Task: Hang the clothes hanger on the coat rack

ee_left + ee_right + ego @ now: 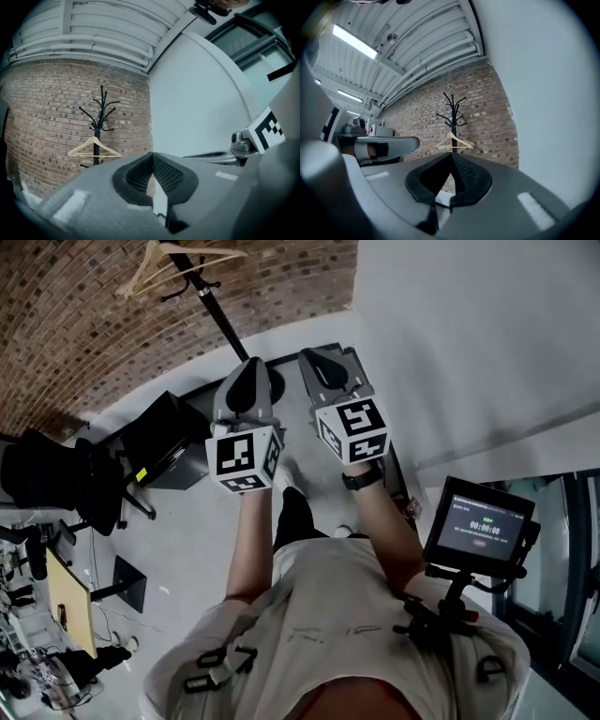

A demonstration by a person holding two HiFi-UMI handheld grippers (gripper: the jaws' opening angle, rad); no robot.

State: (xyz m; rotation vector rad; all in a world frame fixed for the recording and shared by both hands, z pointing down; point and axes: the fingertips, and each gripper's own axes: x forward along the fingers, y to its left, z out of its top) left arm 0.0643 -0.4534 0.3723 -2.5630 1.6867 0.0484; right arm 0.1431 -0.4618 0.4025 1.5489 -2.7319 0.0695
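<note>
A pale wooden clothes hanger [178, 263] hangs on the black coat rack [214, 313], which stands against the brick wall at the far end of the room. The same hanger [95, 146] shows on the rack [99, 123] in the left gripper view, and the hanger [453, 142] and rack [453, 115] show in the right gripper view. Both grippers are held side by side, level, well short of the rack. The left gripper [251, 369] is shut with nothing in it, its tips [153, 157] touching. The right gripper [317, 357] is also shut and empty, its tips [451, 157] touching.
A white wall [469, 334] runs along the right. A black cabinet [164, 442] and a black office chair [66, 484] stand at the left, with a desk [70, 601] nearer. A small monitor [480, 521] is mounted on the person's chest rig. Grey floor [197, 549] lies below.
</note>
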